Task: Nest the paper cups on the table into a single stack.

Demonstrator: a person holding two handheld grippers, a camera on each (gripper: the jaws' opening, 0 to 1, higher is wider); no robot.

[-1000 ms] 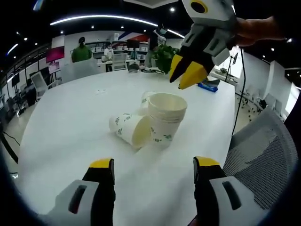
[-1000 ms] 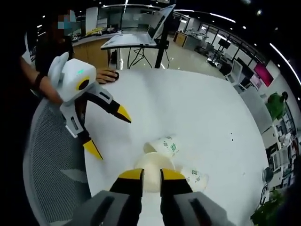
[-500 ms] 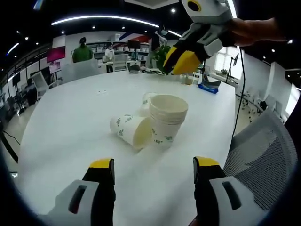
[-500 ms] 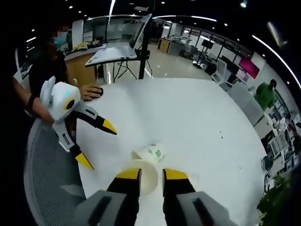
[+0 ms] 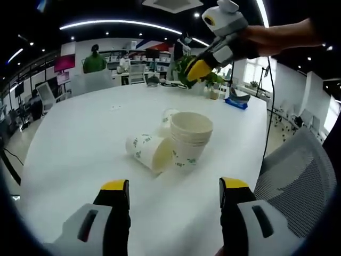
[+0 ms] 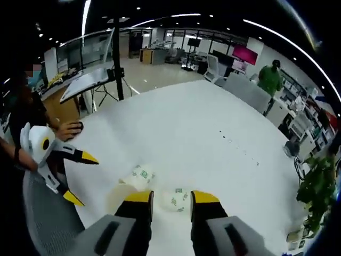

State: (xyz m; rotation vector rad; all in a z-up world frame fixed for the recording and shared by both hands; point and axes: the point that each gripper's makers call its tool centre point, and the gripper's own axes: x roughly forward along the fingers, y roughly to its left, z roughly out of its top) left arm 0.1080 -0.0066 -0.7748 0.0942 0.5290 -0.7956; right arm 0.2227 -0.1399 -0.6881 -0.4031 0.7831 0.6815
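Both tongs [image 5: 169,189] [image 6: 171,198] gape empty; a careless grab probably rolls the tipped paper cup [image 5: 148,151] away from the stack [image 5: 189,137].

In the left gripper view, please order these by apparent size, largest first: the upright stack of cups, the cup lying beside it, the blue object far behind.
1. Upright stack of white paper cups
2. White paper cup lying on its side
3. Blue flat object, smallest, though its distance from the camera makes this unsure.
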